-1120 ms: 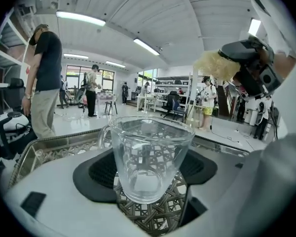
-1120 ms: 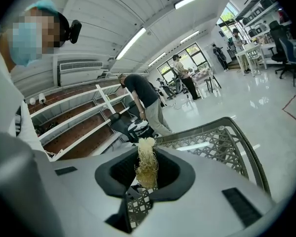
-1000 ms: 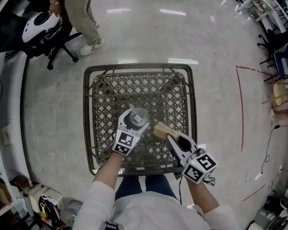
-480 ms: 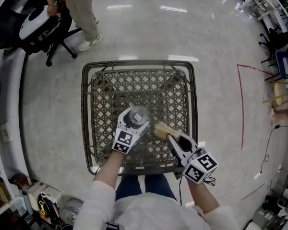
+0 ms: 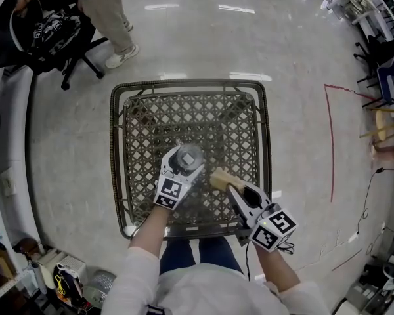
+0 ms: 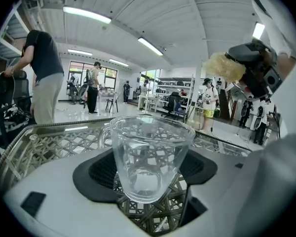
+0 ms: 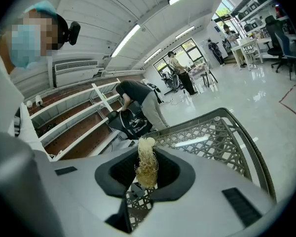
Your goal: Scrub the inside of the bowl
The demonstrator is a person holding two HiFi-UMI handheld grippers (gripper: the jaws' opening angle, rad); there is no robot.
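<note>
A clear glass bowl [image 6: 149, 157] sits between the jaws of my left gripper [image 6: 148, 174], which is shut on it. In the head view the glass bowl [image 5: 189, 157] is held over the woven table, and my left gripper [image 5: 181, 166] is left of centre. My right gripper [image 7: 147, 174] is shut on a tan fibre scrubber [image 7: 147, 164]. The scrubber [image 5: 218, 178] is just right of the bowl and apart from it, with my right gripper [image 5: 231, 188] behind it.
A dark woven lattice table [image 5: 249, 123] with a raised rim lies under both grippers. A person [image 5: 108, 15] stands at the far left by an office chair [image 5: 59, 38]. Red tape [image 5: 330, 136] marks the floor at right. Shelves and chairs line the room's edges.
Both grippers stay where they were. The person at the top left has moved a little and lifted the white helmet-like object out of sight.
</note>
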